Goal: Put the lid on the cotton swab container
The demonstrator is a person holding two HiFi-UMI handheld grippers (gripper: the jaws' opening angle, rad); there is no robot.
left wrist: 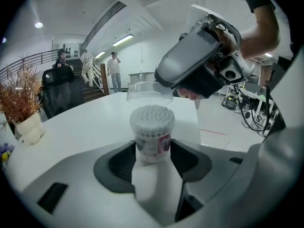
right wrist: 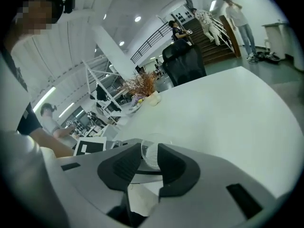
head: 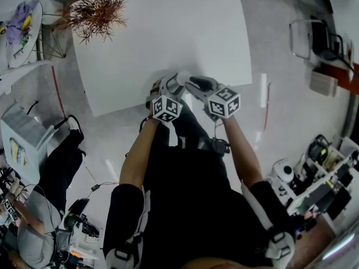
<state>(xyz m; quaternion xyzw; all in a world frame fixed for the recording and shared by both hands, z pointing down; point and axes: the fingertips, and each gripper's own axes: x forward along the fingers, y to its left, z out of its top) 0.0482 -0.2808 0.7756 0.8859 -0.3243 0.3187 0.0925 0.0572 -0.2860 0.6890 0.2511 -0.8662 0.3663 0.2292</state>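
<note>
The left tool (left wrist: 152, 152) clamps the upright white cylindrical cotton swab container (left wrist: 152, 131). The right tool (right wrist: 149, 158) grips the clear round plastic lid (left wrist: 149, 93), which hovers directly above the swab tips without touching them.

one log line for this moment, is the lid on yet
left gripper: shut on cotton swab container | right gripper: shut on lid | lid: just above container, not seated

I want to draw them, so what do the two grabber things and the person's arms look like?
Both the left gripper and the right gripper are smooth grey shells with dark pads inside the jaws. Each carries a white cube printed with black square markers. The person wears black short sleeves.
</note>
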